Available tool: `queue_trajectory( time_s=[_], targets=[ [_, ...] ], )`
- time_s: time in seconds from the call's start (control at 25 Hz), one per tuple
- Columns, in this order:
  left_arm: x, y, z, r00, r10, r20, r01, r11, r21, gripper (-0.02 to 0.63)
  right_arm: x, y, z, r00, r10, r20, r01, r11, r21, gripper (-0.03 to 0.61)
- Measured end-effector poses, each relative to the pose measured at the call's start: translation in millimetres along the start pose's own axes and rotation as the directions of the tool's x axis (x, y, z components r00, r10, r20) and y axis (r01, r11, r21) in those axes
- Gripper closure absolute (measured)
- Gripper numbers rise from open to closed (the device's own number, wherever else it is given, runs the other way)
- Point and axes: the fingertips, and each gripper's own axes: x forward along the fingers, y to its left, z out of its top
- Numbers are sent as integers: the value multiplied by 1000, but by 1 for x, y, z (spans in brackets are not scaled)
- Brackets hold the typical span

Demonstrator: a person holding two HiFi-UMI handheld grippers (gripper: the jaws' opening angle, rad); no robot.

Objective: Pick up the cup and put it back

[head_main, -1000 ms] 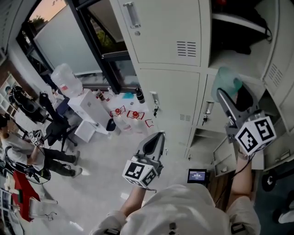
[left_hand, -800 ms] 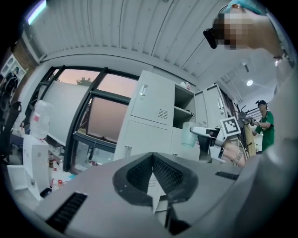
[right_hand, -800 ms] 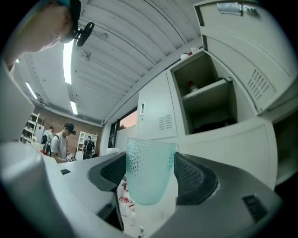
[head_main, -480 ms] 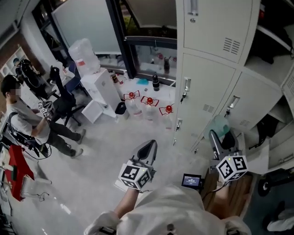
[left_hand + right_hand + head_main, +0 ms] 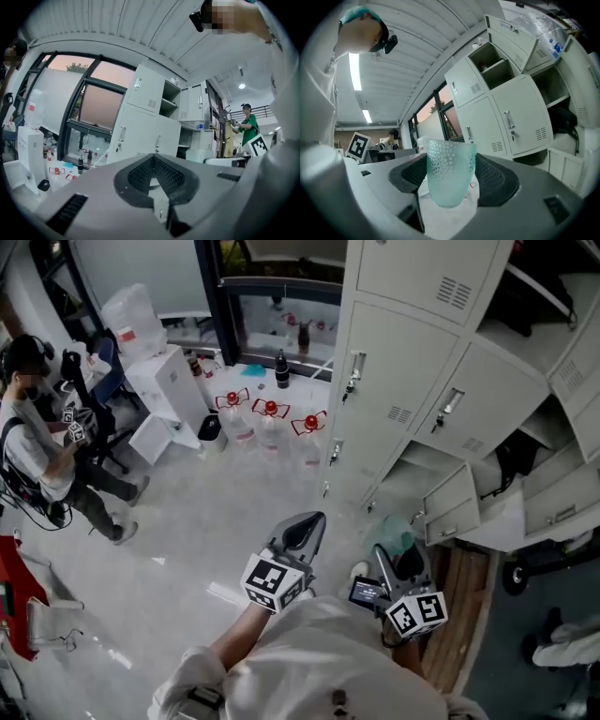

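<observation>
Teal cup [image 5: 398, 532] (partly hidden) in right gripper [image 5: 397, 555].

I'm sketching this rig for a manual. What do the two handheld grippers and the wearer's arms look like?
The left gripper and right gripper both have light grey bodies with dark, mesh-textured pads shaped into a V-notched mouth. Each carries a white cube printed with black square markers. The person wears a pale top whose sleeves stop short of the forearms.
</observation>
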Motion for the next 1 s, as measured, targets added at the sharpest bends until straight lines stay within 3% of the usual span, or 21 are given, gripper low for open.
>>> queue_trajectory(
  time_s=[0.36, 0.6, 0.72, 1.0],
  targets=[
    [11, -47, -14, 988, -152, 9, 152, 988, 29, 607, -46, -8, 3, 991, -130, 25, 131, 989, -72, 256],
    [20, -64, -16, 979, -203, 5, 202, 978, 53, 607, -55, -11, 3, 989, -148, 22, 150, 984, -92, 256],
    [24, -72, -16, 969, -246, 6, 246, 969, 27, 607, -59, -14, 3, 987, -158, 26, 160, 984, -84, 256],
    [30, -73, -21, 972, -234, -6, 234, 972, 32, 607, -60, -26, -6, 986, -167, 15, 168, 985, -48, 256]
  ],
)
